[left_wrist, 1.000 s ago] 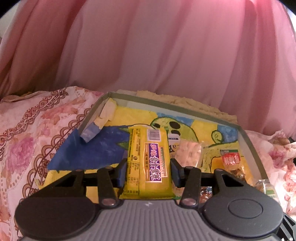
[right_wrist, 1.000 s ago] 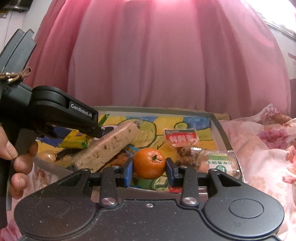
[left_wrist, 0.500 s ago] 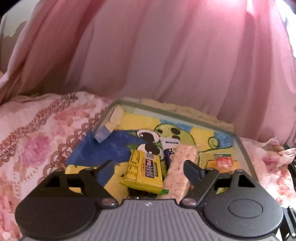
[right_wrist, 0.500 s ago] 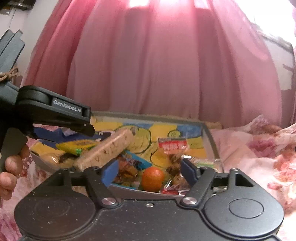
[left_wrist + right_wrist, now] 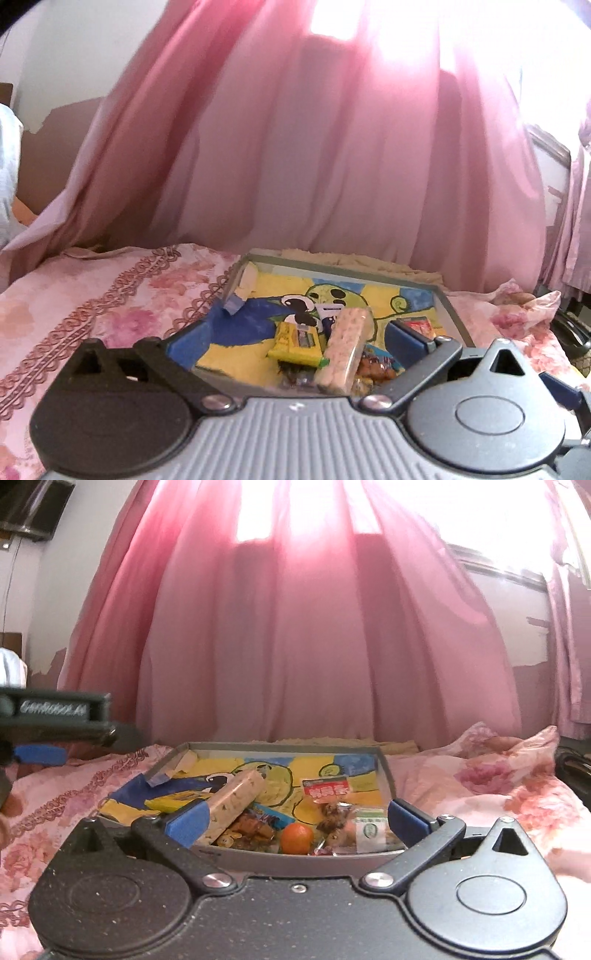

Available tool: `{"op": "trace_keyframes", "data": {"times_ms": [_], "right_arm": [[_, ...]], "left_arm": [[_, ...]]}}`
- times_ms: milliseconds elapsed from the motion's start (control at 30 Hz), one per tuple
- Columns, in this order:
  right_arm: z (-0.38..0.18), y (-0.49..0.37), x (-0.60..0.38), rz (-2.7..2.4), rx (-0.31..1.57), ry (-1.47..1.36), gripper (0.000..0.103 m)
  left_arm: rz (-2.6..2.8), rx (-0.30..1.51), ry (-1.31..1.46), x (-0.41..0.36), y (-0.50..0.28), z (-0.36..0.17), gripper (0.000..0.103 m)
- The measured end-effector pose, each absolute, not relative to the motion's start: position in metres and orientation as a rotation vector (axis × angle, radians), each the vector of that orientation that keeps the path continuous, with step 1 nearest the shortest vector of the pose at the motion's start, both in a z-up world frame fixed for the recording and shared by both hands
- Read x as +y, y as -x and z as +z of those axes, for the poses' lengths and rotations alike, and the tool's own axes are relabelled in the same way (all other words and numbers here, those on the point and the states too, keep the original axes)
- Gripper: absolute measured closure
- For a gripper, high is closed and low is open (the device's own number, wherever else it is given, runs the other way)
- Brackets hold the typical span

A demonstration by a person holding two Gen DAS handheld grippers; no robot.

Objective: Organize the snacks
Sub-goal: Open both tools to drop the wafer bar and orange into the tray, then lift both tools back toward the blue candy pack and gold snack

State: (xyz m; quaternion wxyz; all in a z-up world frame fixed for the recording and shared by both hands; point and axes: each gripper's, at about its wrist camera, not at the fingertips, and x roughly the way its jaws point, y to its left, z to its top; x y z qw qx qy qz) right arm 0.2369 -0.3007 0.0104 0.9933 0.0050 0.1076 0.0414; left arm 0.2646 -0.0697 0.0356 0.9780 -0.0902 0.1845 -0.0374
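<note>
Above the snack tray (image 5: 384, 764) on the bed, both grippers (image 5: 295, 338) (image 5: 297, 818) hang released; placing looks done, next find any stray snack

Left tongs (image 5: 299, 334) and right tongs (image 5: 297, 818) both spread wide, empty, level.

Lying on a pink floral bedspread (image 5: 498, 775), with a tall pink curtain (image 5: 314, 646) hanging behind: a shallow grey tray with a painted cartoon floor (image 5: 280, 860). Inside it, toward the left, a long pale puffed-rice bar in clear wrap (image 5: 236, 801), propped aslant over a flat yellow snack packet (image 5: 173, 799). At the near wall, a small round orange mandarin (image 5: 296, 839), between a heap of brown wrapped sweets (image 5: 251, 829) to its left and a white-and-green sachet (image 5: 371, 830) to its right. Farther back, right of the bar, a red-labelled clear packet (image 5: 327, 790).
</note>
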Motion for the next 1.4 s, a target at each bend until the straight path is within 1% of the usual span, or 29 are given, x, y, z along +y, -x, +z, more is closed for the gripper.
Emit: {"op": "trace_keyframes", "data": {"times_ms": [200,367,500,767,1133,1400], "right_arm": [[0.017,-0.189,-0.302,0.045,0.195,-0.057,0.001],[0.017,-0.156,-0.301,0.027,0.179,-0.037,0.001],[0.012,-0.133,-0.302,0.021,0.203,-0.008,0.001],[0.009,-0.098,-0.307,-0.013,0.249,-0.043,0.001],[0.004,-0.064,-0.299,-0.028,0.335,-0.042,0.001],[-0.001,-0.055,-0.288,-0.019,0.387,-0.005,0.001]], "left_arm": [[-0.092,0.354,0.169,-0.064,-0.223,0.032,0.001],[-0.117,0.349,0.147,-0.058,-0.194,0.025,0.001],[-0.11,0.358,0.124,-0.053,-0.174,0.015,0.001],[-0.093,0.398,0.127,-0.04,-0.136,-0.006,0.001],[-0.104,0.433,0.091,-0.032,-0.099,-0.015,0.001],[-0.12,0.477,0.057,-0.036,-0.089,-0.021,0.001]]}}
